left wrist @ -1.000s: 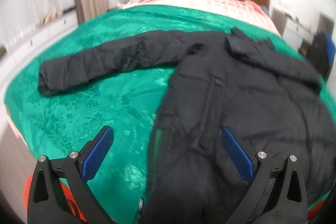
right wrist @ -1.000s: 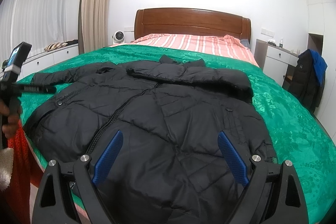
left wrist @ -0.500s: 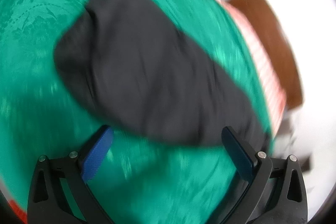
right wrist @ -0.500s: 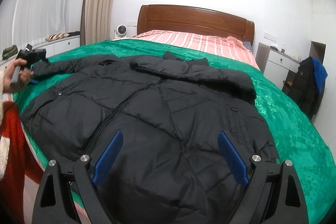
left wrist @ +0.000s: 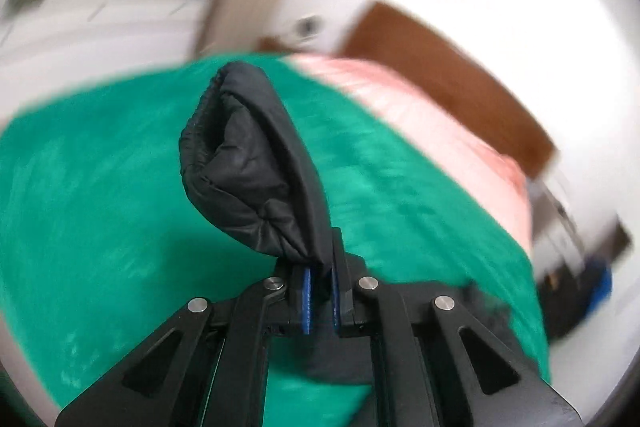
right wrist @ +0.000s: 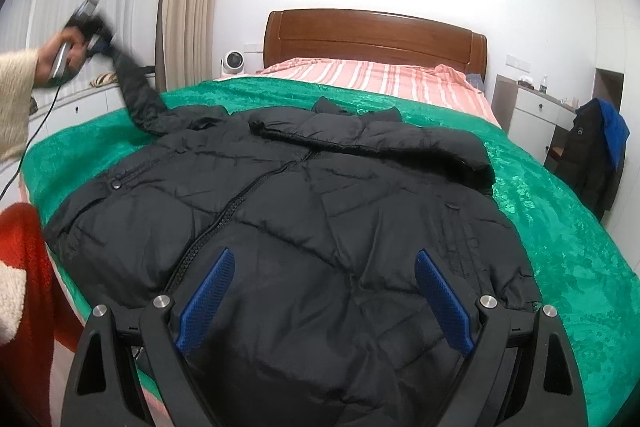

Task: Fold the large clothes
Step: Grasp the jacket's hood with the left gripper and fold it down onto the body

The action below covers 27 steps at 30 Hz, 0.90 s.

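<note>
The left gripper (left wrist: 319,301) is clamped on the elastic cuff (left wrist: 224,131) of the black quilted puffer jacket (right wrist: 304,219), its sleeve (right wrist: 134,95) raised clear of the green patterned bedspread (right wrist: 560,227). The right gripper (right wrist: 324,299) hangs above the jacket hem, jaws wide, holding nothing. The jacket body lies flat, front up, zipped. Assessment: padding is soft, bulky and springy, and the shell looks slippery; seams, cuffs and hem offer the surest hold.

Green bedspread (right wrist: 560,227) right of black jacket (right wrist: 300,227) bare; raised sleeve (right wrist: 136,95) crosses left side.
</note>
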Tool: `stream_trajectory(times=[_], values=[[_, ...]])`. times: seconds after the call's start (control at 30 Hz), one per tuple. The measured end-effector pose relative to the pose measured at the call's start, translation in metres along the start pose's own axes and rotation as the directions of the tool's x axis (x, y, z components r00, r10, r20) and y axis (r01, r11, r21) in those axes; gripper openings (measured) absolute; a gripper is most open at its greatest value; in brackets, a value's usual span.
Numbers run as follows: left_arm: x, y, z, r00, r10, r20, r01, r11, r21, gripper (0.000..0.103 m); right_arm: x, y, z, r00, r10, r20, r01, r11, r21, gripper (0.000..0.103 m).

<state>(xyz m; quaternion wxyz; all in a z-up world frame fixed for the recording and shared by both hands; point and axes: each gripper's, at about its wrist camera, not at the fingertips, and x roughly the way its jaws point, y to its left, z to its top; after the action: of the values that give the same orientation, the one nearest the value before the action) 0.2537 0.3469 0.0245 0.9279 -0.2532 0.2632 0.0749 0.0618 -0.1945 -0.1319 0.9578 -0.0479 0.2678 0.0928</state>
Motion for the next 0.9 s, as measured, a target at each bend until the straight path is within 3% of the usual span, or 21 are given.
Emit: stream_trajectory(times=[0.07, 0.13, 0.23, 0.33, 0.37, 0.4, 0.43, 0.47, 0.53, 0.6, 0.7, 0.9], values=[[-0.014, -0.08, 0.003, 0.996, -0.092, 0.014, 0.089, 0.984, 0.155, 0.006, -0.001, -0.004, 0.001, 1.0, 0.003, 0.004, -0.003, 1.0, 0.015, 0.091], [-0.022, -0.152, -0.009, 0.984, -0.181, -0.004, 0.174, 0.941, 0.292, 0.006, -0.003, -0.007, 0.002, 1.0, -0.001, 0.012, 0.001, 1.0, 0.028, 0.091], [-0.029, -0.254, -0.052, 0.952, -0.293, -0.089, 0.3, 0.832, 0.468, 0.006, -0.006, -0.012, 0.004, 1.0, -0.009, 0.028, 0.008, 0.999, 0.042, 0.091], [-0.011, -0.331, -0.119, 0.922, -0.32, -0.219, 0.387, 0.715, 0.582, 0.014, -0.01, -0.018, 0.005, 0.999, -0.018, 0.038, 0.016, 0.998, 0.056, 0.091], [0.002, -0.353, -0.153, 0.913, -0.299, -0.277, 0.407, 0.665, 0.626, 0.03, -0.012, -0.021, 0.005, 0.999, -0.024, 0.041, 0.021, 0.998, 0.063, 0.091], [0.009, -0.362, -0.171, 0.911, -0.273, -0.308, 0.411, 0.641, 0.649, 0.069, -0.013, -0.022, 0.005, 0.999, -0.027, 0.043, 0.024, 0.997, 0.068, 0.091], [0.022, -0.372, -0.199, 0.914, -0.217, -0.342, 0.4, 0.616, 0.678, 0.086, -0.015, -0.025, 0.006, 0.998, -0.032, 0.046, 0.029, 0.997, 0.074, 0.091], [0.031, -0.374, -0.223, 0.92, -0.176, -0.35, 0.382, 0.608, 0.696, 0.095, -0.016, -0.027, 0.006, 0.998, -0.035, 0.05, 0.031, 0.996, 0.079, 0.091], [0.048, -0.365, -0.261, 0.908, -0.132, -0.397, 0.391, 0.604, 0.694, 0.094, -0.021, -0.03, 0.006, 0.997, -0.038, 0.061, 0.032, 0.995, 0.09, 0.091], [0.058, -0.343, -0.283, 0.888, -0.079, -0.453, 0.398, 0.625, 0.671, 0.094, -0.025, -0.032, 0.006, 0.997, -0.037, 0.072, 0.031, 0.995, 0.094, 0.091], [0.053, -0.307, -0.296, 0.88, -0.038, -0.473, 0.376, 0.664, 0.646, 0.093, -0.026, -0.034, 0.008, 0.997, -0.027, 0.076, 0.02, 0.995, 0.097, 0.091], [0.026, -0.236, -0.289, 0.912, 0.015, -0.41, 0.271, 0.729, 0.629, 0.094, -0.023, -0.034, 0.007, 0.997, 0.002, 0.072, -0.009, 0.995, 0.104, 0.091]])
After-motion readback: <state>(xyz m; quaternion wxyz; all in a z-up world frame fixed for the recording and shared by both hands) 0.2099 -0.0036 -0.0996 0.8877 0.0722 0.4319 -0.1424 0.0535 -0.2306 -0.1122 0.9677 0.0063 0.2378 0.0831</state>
